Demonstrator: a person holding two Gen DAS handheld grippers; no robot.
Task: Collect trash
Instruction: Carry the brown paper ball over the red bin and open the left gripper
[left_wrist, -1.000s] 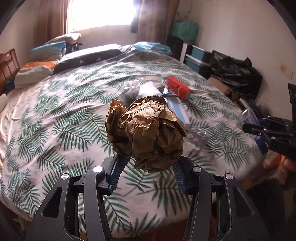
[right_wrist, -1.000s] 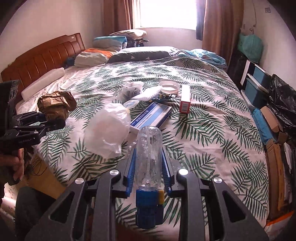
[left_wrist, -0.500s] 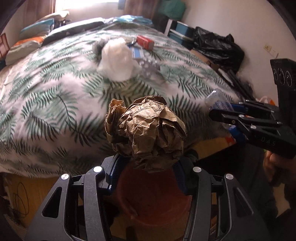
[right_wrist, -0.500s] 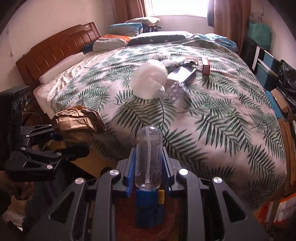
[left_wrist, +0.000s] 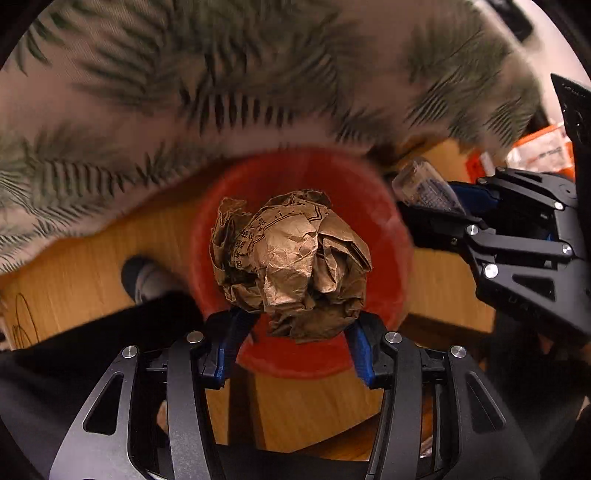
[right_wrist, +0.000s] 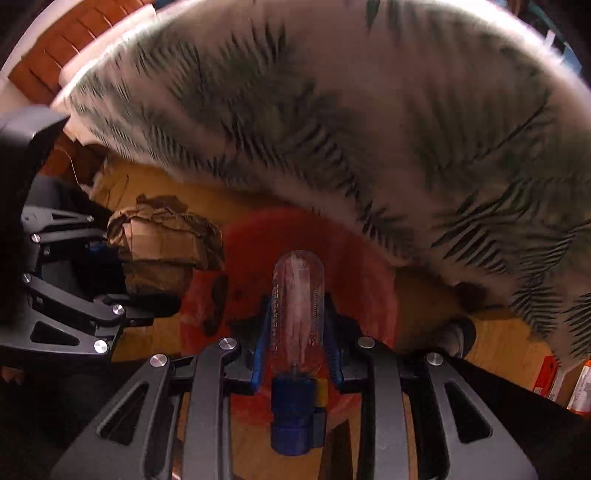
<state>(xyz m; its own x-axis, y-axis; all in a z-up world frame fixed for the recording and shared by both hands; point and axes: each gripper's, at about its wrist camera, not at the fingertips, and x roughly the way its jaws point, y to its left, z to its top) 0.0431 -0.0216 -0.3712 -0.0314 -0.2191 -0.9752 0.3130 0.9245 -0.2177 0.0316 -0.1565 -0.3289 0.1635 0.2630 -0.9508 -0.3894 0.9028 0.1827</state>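
Foot: at far left in the left wrist view we see a dark shoe (left_wrist: 142, 275) on the wood floor (left_wrist: 74, 273), beside the bin.
Left gripper (left_wrist: 295, 325): jaws closed on the brown paper ball (left_wrist: 291, 266); blue pads press it from both sides.
Paper ball: crumpled, w/ printed characters; we see it held above the red bin (left_wrist: 384, 221), over its opening.
Red bin: round, on the floor, just beside the bed edge w/ the fern-print cover (left_wrist: 221, 92).
Right gripper (right_wrist: 297, 317): jaws closed on the clear plastic bottle (right_wrist: 298, 306); blue cap toward the camera, base pointing down to the bin.
Bottle: above the bin's inside, approx. over the middle.
Far right: orange packets (right_wrist: 569, 384) on the floor, blurred.
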